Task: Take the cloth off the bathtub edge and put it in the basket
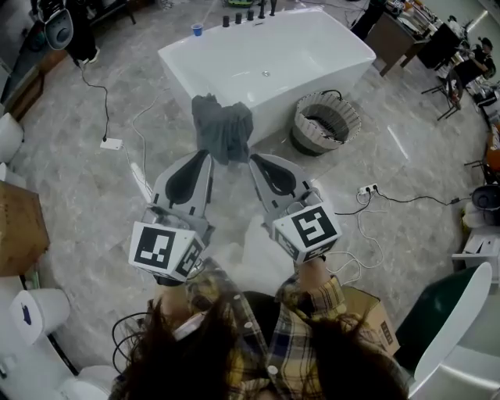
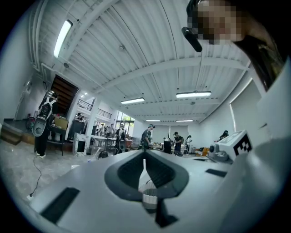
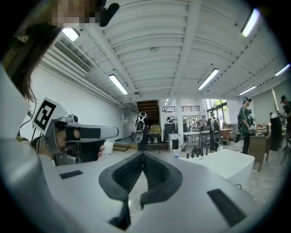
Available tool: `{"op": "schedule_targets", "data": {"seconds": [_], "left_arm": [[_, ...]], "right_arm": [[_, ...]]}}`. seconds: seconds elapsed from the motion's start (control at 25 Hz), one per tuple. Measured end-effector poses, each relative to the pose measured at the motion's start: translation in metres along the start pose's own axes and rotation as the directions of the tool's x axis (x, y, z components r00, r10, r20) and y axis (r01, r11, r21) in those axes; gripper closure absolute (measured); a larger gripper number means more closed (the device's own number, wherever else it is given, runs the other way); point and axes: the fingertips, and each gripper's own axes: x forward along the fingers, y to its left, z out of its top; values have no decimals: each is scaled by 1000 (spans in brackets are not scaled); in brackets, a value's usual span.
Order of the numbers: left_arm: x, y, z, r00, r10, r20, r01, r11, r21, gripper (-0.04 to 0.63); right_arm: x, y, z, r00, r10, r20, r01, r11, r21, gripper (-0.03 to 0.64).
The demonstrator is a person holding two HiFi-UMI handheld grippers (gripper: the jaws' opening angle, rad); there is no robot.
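Note:
A grey cloth hangs over the near edge of the white bathtub. A round woven basket stands on the floor to the right of the cloth, against the tub. My left gripper is shut and holds nothing, its tip just below the cloth's lower left. My right gripper is likewise shut and holds nothing, just below the cloth's lower right. Both gripper views look level across the room: the left gripper shows closed jaws, and so does the right gripper, with the bathtub to its right.
Cables and power strips lie on the marble floor. A cardboard box sits at the left, bottles and a blue cup at the tub's far rim. Desks, chairs and people fill the room behind.

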Motion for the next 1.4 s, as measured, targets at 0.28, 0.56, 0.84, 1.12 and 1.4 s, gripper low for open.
{"op": "schedule_targets", "data": {"seconds": [0.28, 0.56, 0.84, 1.12, 1.4], "left_arm": [[21, 11, -10, 1000, 20, -24, -20, 1000, -7, 569], [76, 42, -15, 997, 75, -29, -75, 997, -9, 569], [162, 75, -2, 991, 133, -10, -133, 991, -14, 569], [238, 86, 9, 985, 174, 3, -174, 985, -16, 569], [277, 99, 0, 970, 243, 4, -243, 970, -21, 569]], "right_arm": [[19, -19, -12, 999, 25, -24, -24, 1000, 18, 600], [71, -60, -18, 994, 100, -51, -99, 995, 22, 600], [129, -133, -1, 986, 155, -62, -154, 988, 6, 600], [164, -203, 14, 976, 205, -75, -206, 979, -1, 600], [184, -239, 6, 959, 266, -93, -269, 963, -15, 600]]}}
